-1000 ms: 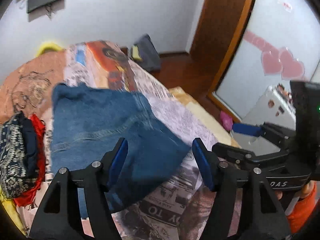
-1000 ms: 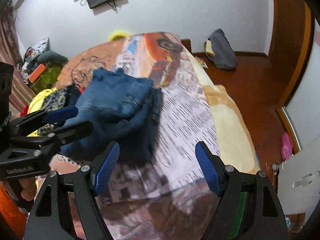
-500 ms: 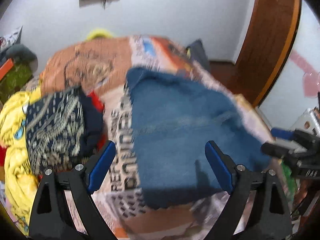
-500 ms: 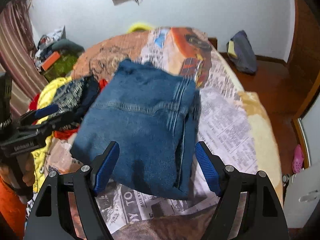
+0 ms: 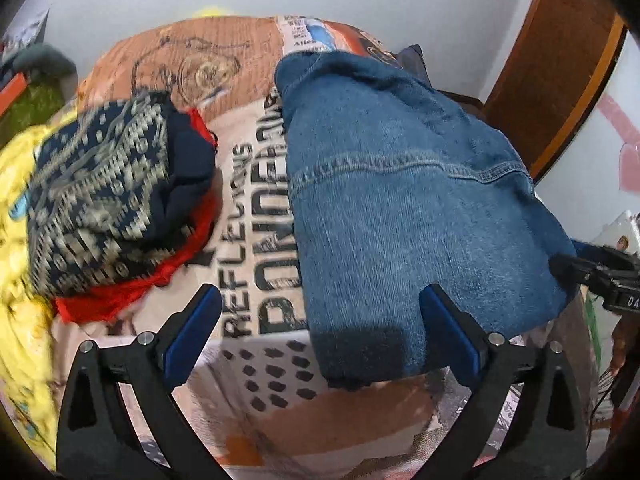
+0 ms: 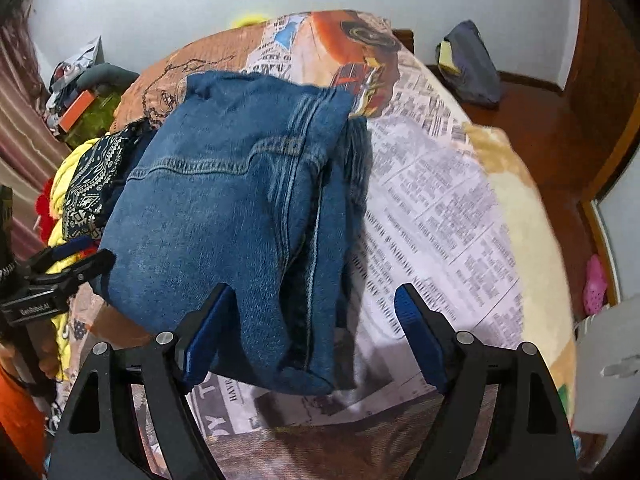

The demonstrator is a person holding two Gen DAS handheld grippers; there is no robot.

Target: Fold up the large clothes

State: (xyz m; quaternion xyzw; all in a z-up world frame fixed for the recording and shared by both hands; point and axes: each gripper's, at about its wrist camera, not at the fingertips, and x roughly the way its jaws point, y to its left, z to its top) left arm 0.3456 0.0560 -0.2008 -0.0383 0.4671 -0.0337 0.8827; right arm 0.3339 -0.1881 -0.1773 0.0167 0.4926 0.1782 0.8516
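Observation:
Folded blue jeans (image 5: 400, 208) lie on the printed bedspread (image 5: 256, 208); they also show in the right wrist view (image 6: 232, 208) as a thick folded stack. My left gripper (image 5: 320, 332) is open and empty, its jaws wide apart just in front of the jeans' near edge. My right gripper (image 6: 312, 332) is open and empty, its left finger (image 6: 206, 336) in front of the jeans' near edge. The right gripper shows at the right edge of the left wrist view (image 5: 596, 276), and the left gripper at the left edge of the right wrist view (image 6: 60, 276).
A pile of folded clothes, navy patterned (image 5: 108, 196) on red and yellow, lies left of the jeans. The bed's right edge (image 6: 532, 232) drops to a wooden floor with a grey bag (image 6: 468, 64) and a pink shoe (image 6: 596, 284). A wooden door (image 5: 560, 60) stands at the right.
The jeans have gone from loosely bunched to a flat folded stack. Both grippers stayed open and drew back; the left one swung left, bringing the clothes pile into view.

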